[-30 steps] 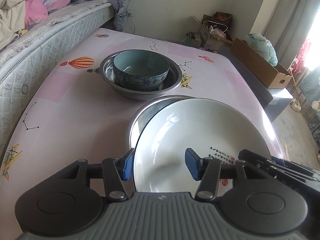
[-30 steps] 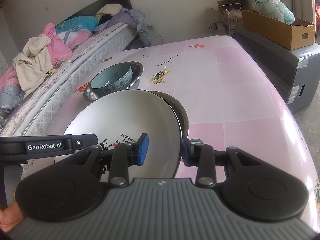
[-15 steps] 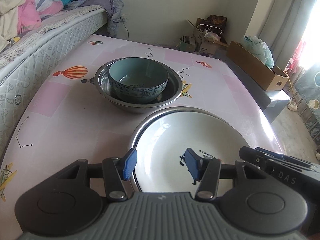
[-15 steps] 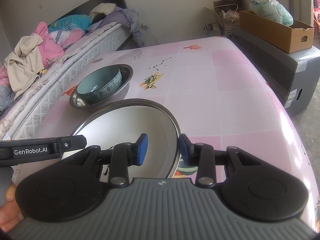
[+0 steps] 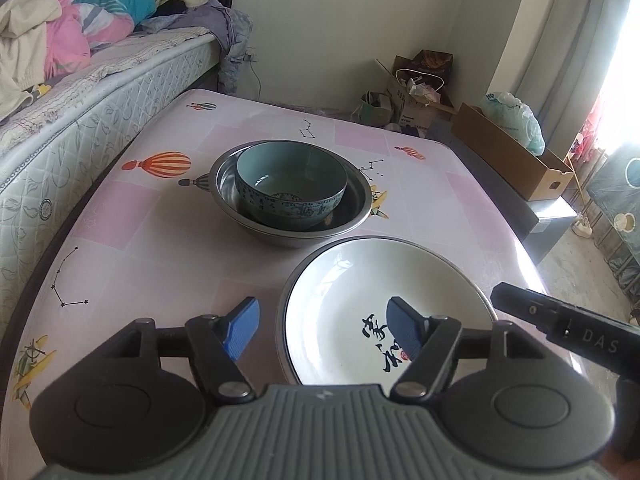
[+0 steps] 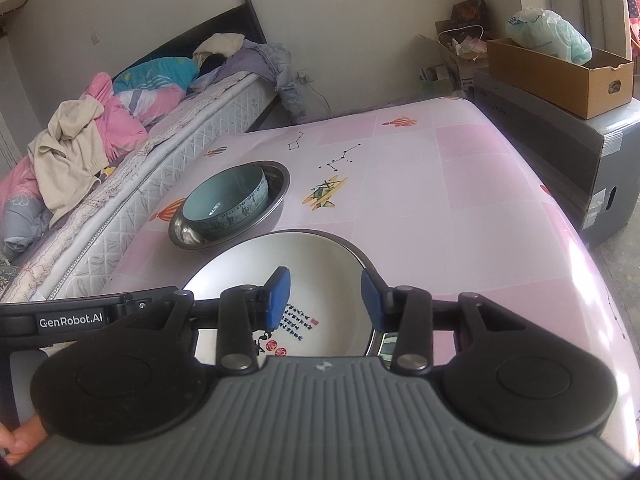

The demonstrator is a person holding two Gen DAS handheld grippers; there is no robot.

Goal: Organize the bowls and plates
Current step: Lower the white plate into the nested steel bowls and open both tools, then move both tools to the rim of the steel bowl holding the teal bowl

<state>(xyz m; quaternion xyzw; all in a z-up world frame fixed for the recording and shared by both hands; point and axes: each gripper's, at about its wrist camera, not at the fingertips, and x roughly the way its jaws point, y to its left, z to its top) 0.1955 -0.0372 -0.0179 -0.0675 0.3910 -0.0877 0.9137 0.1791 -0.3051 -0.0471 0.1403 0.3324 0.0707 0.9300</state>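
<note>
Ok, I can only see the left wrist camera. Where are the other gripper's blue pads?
Observer: The right gripper has one pad over the white plate and one outside its right rim. Its jaws are opening and not pressing on it.
Operator: Can you see who's holding the grippers?
Observer: Only a bit of a person's hand, at the bottom-left corner of the right wrist view.
Operator: Any more writing on the plate?
Observer: Yes, columns of small blue characters with red stamps beside them.
</note>
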